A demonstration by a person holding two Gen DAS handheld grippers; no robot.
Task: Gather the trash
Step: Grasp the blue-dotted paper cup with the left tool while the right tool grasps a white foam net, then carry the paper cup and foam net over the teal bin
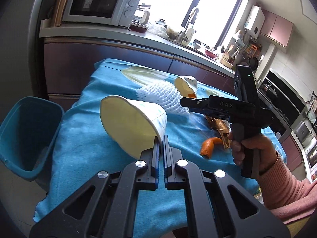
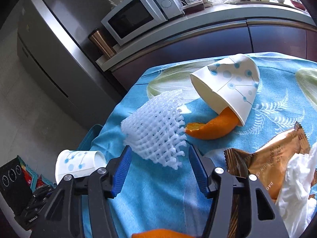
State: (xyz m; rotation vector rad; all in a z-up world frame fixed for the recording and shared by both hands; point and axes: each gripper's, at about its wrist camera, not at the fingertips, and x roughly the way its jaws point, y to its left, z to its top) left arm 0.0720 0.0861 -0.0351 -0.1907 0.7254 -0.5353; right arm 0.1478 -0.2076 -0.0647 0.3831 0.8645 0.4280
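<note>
Paper cup (image 1: 134,123) pinched at its rim in our left gripper (image 1: 160,139), we judge it bound for the blue bin (image 1: 25,130) (beside the tabletop), while our right gripper (image 2: 158,158) gapes before the foam net (image 2: 154,127).

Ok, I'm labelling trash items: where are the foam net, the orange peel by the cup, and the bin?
foam net (image 2: 153,130), right wrist view, middle of the white mesh.
orange peel (image 2: 214,127), right wrist view, its curved outer skin.
bin (image 1: 29,130), left wrist view, inner blue wall.
</note>
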